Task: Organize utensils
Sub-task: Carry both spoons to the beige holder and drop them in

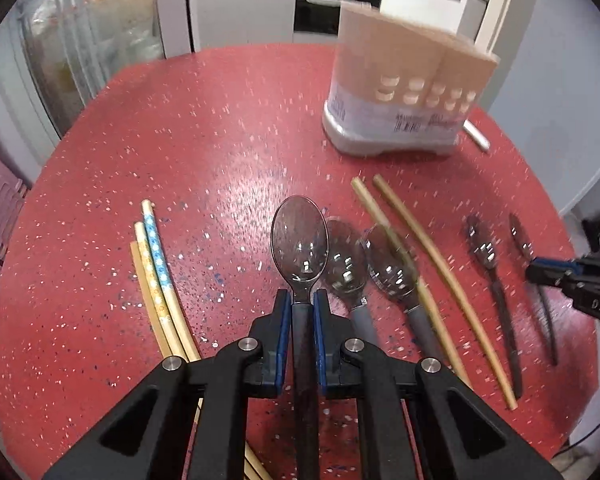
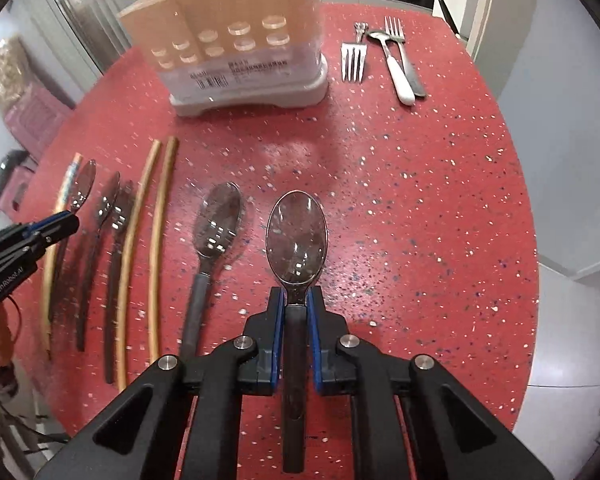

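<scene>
My left gripper [image 1: 300, 300] is shut on the dark handle of a steel spoon [image 1: 299, 240], held above the red table [image 1: 180, 140]. My right gripper [image 2: 296, 298] is shut on a second spoon [image 2: 296, 236] the same way. The beige utensil holder [image 1: 404, 92] stands at the far side of the table; it also shows in the right wrist view [image 2: 240, 40]. Two more spoons [image 1: 346, 260] lie right of the left gripper. One spoon [image 2: 216, 228] lies left of the right gripper.
Patterned chopsticks [image 1: 156, 272] lie at the left, plain bamboo chopsticks [image 1: 432, 264] in the middle. Two forks and a white-handled utensil [image 2: 396, 60] lie right of the holder. The other gripper appears at each view's edge, the right one [image 1: 572, 276] and the left one [image 2: 40, 232].
</scene>
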The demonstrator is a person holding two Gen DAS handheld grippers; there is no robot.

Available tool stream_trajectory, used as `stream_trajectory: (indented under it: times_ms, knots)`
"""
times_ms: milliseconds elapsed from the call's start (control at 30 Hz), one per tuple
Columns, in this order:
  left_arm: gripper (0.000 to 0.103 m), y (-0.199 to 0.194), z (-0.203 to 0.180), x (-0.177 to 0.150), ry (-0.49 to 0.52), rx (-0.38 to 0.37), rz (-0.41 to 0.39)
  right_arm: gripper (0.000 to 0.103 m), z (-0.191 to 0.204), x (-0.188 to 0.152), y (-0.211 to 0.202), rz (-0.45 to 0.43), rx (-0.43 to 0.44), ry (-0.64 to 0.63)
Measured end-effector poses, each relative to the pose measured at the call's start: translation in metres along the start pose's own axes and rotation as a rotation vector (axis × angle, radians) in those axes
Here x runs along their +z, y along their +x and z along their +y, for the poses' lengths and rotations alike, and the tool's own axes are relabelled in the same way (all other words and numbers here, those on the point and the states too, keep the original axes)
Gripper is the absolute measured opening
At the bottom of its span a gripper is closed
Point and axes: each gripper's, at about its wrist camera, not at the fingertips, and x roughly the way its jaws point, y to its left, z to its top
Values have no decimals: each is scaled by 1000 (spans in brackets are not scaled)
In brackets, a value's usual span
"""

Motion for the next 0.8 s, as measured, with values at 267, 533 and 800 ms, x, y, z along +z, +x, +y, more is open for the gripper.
stream_trajectory:
  times_ms: [267,533,800]
  knots:
    - [36,-53,0,18,-63,-52,-168,13,-3,13,-50,-163,107,31]
    - [36,-99,-14,81,-96,-89,-360,13,-2,63,-97,-336,145,55]
    - [36,-87,-24,156,-135,-103,-449,13,-8,130,-113,-473,147,94]
